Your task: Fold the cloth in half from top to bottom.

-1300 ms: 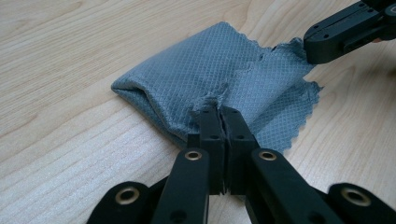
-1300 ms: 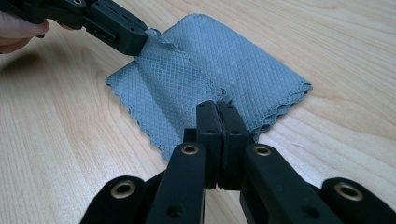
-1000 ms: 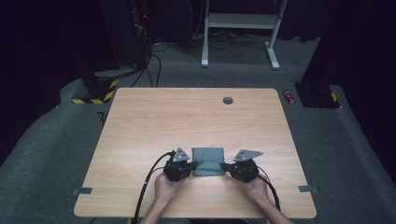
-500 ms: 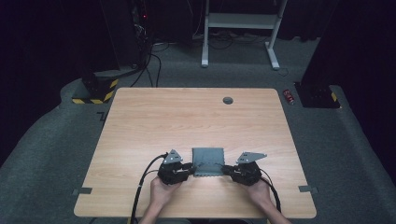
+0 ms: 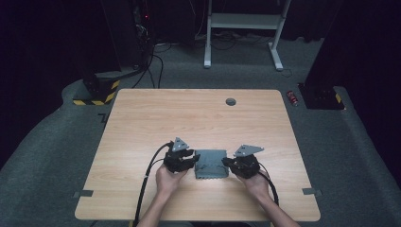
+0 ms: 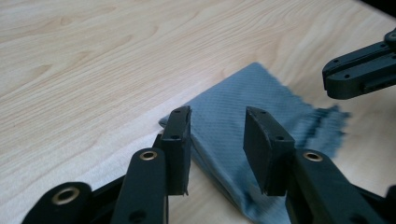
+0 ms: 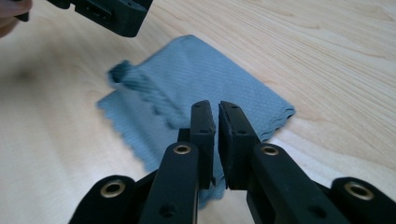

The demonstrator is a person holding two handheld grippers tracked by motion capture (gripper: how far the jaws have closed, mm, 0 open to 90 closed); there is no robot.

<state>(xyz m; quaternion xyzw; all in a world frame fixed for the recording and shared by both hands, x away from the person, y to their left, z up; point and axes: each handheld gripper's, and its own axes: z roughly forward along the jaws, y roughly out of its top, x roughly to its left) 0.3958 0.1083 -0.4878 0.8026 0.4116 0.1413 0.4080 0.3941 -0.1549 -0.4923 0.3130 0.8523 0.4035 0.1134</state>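
Item: folded blue-grey cloth (image 5: 211, 164), lying flat on the wooden table (image 5: 189, 118) near its near edge, between the two grippers. Nearly square; its slightly longer axis runs left to right, with a scalloped edge facing near. Left gripper (image 5: 187, 160): at the cloth's left edge, jaws spread, holding nothing. Right gripper (image 5: 228, 163): at the cloth's right edge, jaws almost pressed together; whether they pinch the cloth cannot be told.

I lose near edge of grey cloth (image 6: 224, 126) behind left gripper (image 6: 217, 140) jaws; its far frayed corner blurs. Right gripper (image 7: 217, 135) hides cloth's near corner. Other gripper cut off by frame edge in both gripper views. Small round thing (image 5: 231, 101) on table (image 5: 142, 123) too small to identify
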